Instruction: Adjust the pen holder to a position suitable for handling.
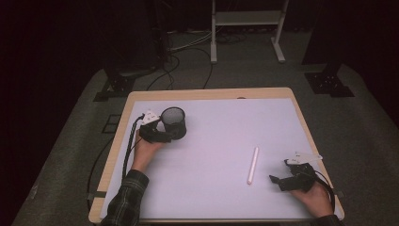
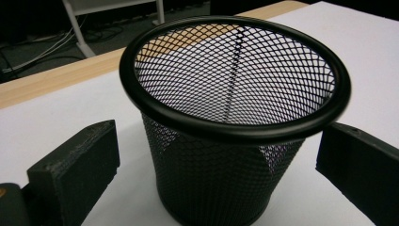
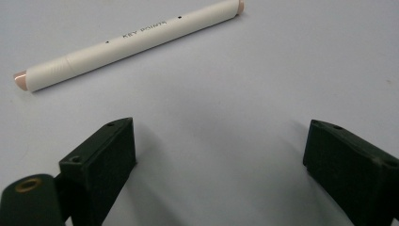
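Mesh cup (image 1: 173,121), black and upright on the white table (image 1: 216,141), stands between the wide-open jaws of the left gripper (image 1: 162,133), which do not touch it; the left hand (image 1: 145,151) reaches in from below with a plaid sleeve (image 1: 126,197) behind it. Right gripper (image 1: 276,180), held low by the right hand (image 1: 316,197) near the table's corner, has its jaws spread wide with nothing between them. A white pen (image 1: 253,165) lies flat just ahead of those jaws, and grey floor (image 1: 367,141) with cables (image 1: 169,66) surrounds the table.
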Demonstrator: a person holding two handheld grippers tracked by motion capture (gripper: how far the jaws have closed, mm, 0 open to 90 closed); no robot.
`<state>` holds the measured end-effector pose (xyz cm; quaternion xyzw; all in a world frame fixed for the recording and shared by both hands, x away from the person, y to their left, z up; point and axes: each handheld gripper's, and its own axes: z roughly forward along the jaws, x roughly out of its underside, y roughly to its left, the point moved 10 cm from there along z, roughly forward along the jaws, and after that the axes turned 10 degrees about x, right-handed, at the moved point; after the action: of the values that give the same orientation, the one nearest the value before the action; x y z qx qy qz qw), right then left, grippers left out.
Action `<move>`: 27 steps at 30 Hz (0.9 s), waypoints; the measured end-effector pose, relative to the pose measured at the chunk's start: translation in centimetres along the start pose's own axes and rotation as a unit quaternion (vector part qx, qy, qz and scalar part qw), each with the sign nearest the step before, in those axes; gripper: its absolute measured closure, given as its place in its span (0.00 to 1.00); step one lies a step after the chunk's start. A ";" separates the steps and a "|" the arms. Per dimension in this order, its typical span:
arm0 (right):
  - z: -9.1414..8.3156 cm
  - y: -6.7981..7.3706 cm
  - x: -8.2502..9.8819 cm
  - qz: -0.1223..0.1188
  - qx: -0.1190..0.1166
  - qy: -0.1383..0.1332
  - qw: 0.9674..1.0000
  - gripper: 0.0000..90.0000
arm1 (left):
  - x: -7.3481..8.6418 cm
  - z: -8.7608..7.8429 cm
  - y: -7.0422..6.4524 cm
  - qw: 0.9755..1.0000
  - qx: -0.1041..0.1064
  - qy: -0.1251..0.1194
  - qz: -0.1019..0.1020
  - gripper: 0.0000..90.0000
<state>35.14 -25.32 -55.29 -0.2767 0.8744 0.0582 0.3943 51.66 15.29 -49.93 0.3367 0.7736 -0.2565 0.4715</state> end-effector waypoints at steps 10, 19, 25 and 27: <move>0.0 0.0 0.0 0.000 0.000 0.000 1.000 0.10 | 0.0 1.0 0.0 1.000 0.000 -0.013 0.007 0.00; 0.0 0.0 0.0 0.000 0.001 -0.001 1.000 0.10 | -0.6 2.1 -0.2 1.000 0.005 -0.013 0.014 0.00; 0.0 0.0 0.0 -0.001 0.002 -0.001 1.000 0.10 | -0.6 2.5 -0.2 1.000 0.005 -0.014 0.012 0.00; 0.0 0.0 0.0 -0.001 0.002 -0.001 1.000 0.10 | -0.6 2.4 -0.1 1.000 0.001 -0.014 0.013 0.01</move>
<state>35.10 -25.32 -55.29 -0.2769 0.8737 0.0567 0.3959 53.12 13.29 -50.37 0.3434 0.7626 -0.2559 0.4849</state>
